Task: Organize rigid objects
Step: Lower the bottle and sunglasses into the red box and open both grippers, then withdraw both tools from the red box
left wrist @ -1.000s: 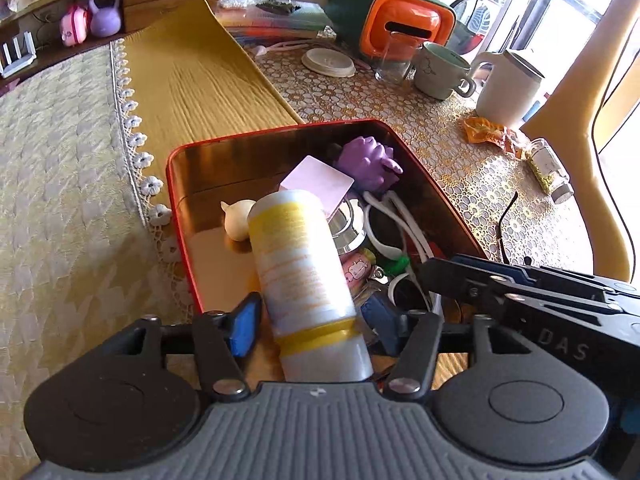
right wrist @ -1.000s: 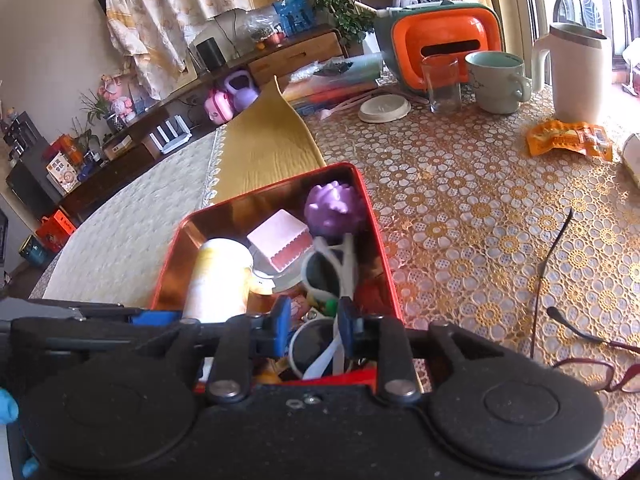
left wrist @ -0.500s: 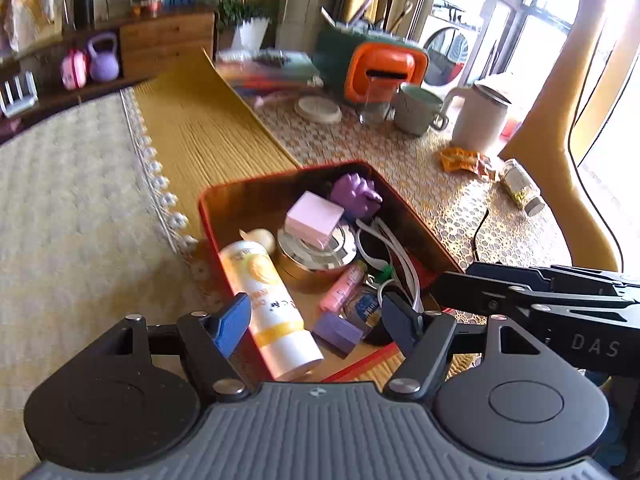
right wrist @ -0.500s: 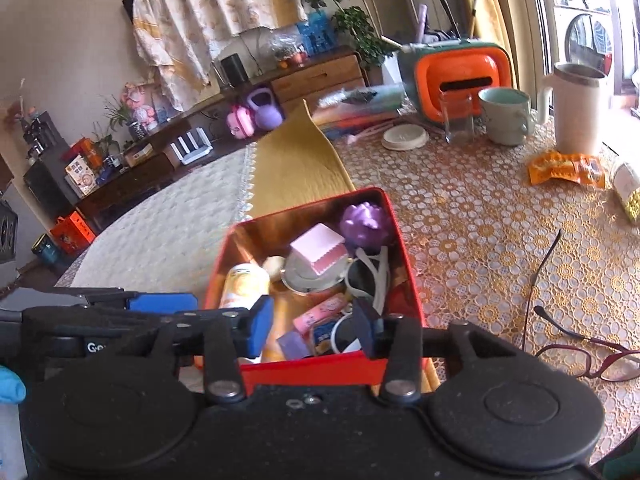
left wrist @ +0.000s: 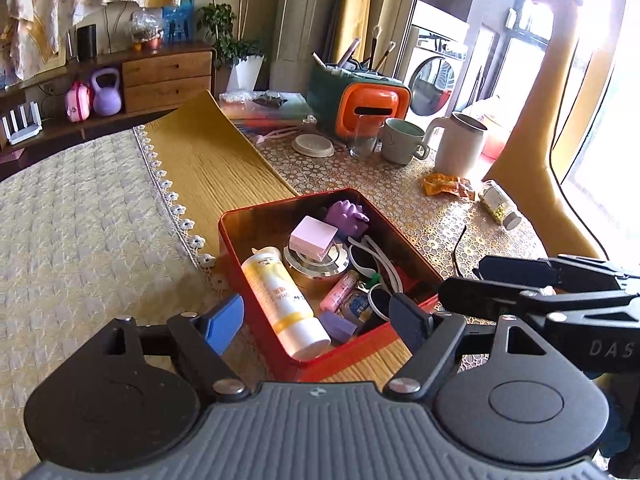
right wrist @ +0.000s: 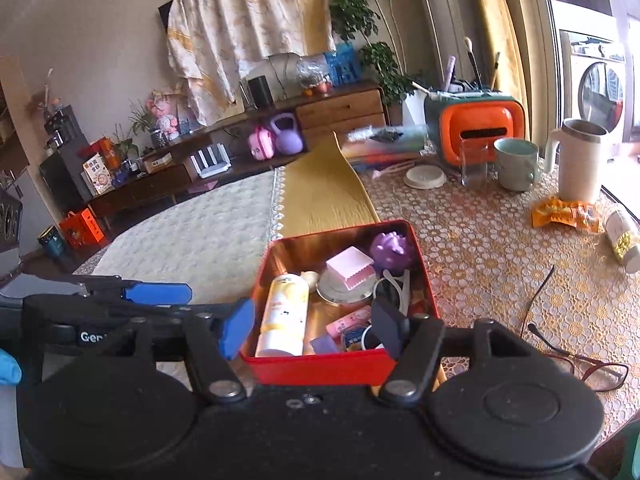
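Grippers both pulling back and up from the red tin [left wrist: 352,354] since a second ago, so the whole tin now shows where before it filled the view. The left gripper [left wrist: 318,316], which was clamped on the white-and-yellow bottle [left wrist: 280,300] a second ago, has let it go; its jaws have just been opening and stand wide, released, nothing between them. Same on the right gripper [right wrist: 312,330]: jaws have just been opening, blue pads spread, empty, with the tin's near wall seen through the gap.

That bottle now lies flat in the tin along its left wall, a smooth plastic cylinder with a yellow band. In the left wrist view its long axis runs from about eleven o'clock to five o'clock, the flat white end towards five.

The tin is a shiny metal rectangle with rounded corners and a coppery inside. In it, in the right wrist view: a pink block [right wrist: 350,268] resting on a round chrome disc [right wrist: 340,292], a knobbly purple toy [right wrist: 390,250] at one o'clock, white-framed glasses [right wrist: 394,286] and a slim pink tube [right wrist: 348,322].

The tin sits on a ribbed mustard mat [left wrist: 208,160], woven cream cloth [left wrist: 80,240] at nine o'clock, gold lace-pattern cover [right wrist: 500,248] at three o'clock.
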A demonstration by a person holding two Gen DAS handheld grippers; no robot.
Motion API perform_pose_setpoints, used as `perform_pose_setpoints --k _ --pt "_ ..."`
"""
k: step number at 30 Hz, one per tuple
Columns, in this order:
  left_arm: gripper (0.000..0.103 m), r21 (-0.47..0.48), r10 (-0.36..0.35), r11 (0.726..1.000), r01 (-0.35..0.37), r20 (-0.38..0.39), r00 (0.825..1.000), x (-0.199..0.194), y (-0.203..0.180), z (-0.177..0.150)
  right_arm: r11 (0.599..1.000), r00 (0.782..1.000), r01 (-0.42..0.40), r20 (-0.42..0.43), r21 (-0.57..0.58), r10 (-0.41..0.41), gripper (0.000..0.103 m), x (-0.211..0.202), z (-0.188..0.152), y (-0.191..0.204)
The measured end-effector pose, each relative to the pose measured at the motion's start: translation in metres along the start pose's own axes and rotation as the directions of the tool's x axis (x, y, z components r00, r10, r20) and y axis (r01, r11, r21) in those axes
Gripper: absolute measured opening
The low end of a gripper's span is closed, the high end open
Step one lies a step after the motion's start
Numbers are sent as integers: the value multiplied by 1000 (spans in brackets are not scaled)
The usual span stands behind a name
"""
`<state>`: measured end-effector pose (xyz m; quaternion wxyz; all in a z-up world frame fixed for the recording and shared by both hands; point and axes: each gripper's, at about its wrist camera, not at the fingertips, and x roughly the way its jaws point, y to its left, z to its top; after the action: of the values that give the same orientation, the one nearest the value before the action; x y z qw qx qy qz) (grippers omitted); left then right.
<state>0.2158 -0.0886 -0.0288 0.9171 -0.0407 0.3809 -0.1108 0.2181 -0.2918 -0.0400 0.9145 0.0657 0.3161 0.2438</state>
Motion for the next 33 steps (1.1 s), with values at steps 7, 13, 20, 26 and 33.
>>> perform_pose_setpoints --k 7,13,20,26,33 --pt "84 -7 8 1000 -8 11 1000 -16 1 -9 1000 998 16 59 6 -16 87 -20 -7 2" --pt "98 -10 -1 1000 1 34 999 -27 1 -14 999 996 33 83 -8 -32 101 -30 -17 3" --pt "103 6 23 1000 -23 61 998 -32 -3 -18 999 995 39 91 30 -42 103 -34 -25 -1" --pt "103 18 40 999 -42 89 995 -40 -4 -22 998 995 34 93 50 -39 103 -37 -31 -1" --pt "103 18 44 999 -46 81 996 -40 -3 -24 998 995 35 94 52 -39 103 -38 -32 -1"
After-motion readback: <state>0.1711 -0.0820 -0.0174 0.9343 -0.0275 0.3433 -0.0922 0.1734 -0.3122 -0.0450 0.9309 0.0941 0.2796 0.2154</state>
